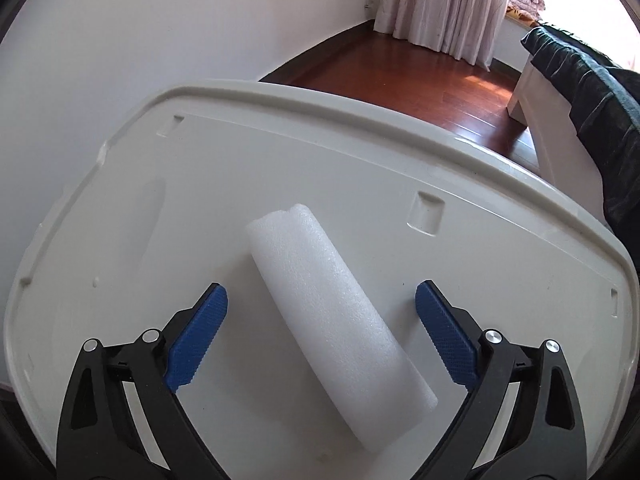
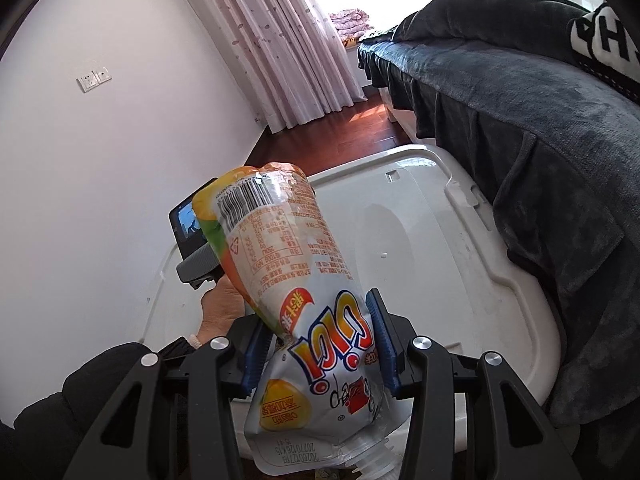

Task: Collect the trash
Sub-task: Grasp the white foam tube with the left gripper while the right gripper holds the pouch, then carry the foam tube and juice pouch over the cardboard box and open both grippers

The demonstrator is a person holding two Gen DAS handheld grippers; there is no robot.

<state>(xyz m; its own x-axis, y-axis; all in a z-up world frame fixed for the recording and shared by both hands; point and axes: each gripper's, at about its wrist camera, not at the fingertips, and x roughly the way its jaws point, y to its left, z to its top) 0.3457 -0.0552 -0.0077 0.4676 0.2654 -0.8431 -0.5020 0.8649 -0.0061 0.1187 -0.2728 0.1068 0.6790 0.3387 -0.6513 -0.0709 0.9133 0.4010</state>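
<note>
Lying on the white plastic lid (image 1: 304, 168) that serves as the worktop, a white foam roll (image 1: 332, 312) sits between the wide-spread jaws of the left gripper (image 1: 322, 300). Neither blue pad (image 1: 200, 332) touches it; bare lid shows on both sides of the roll. It lies at a slant, its far end reaching past the fingertips and toward the left pad, its near end running back beneath the gripper's right arm. Beyond the lid's far rim are the wooden floor (image 1: 420, 68) and a pale curtain (image 1: 440, 4).

The right gripper (image 2: 320, 336) has its jaws drawn narrow and pressed on a crumpled drink pouch (image 2: 288, 264), white with orange and green print. The pads pinch the pouch about its middle. Its flat bottom end with the barcode stands up and ahead of the jaws, tilted to their left, and its spout end hangs down behind the pads, close to the camera. The pouch is off the lid, held in the air above it.

Left of these jaws, a hand (image 2: 222, 312) in a dark sleeve (image 2: 80, 400) grips the other tool's handle, over the same lid. To the right of the jaws a bed draped in dark blanket (image 2: 520, 128) stands against the lid's edge.
</note>
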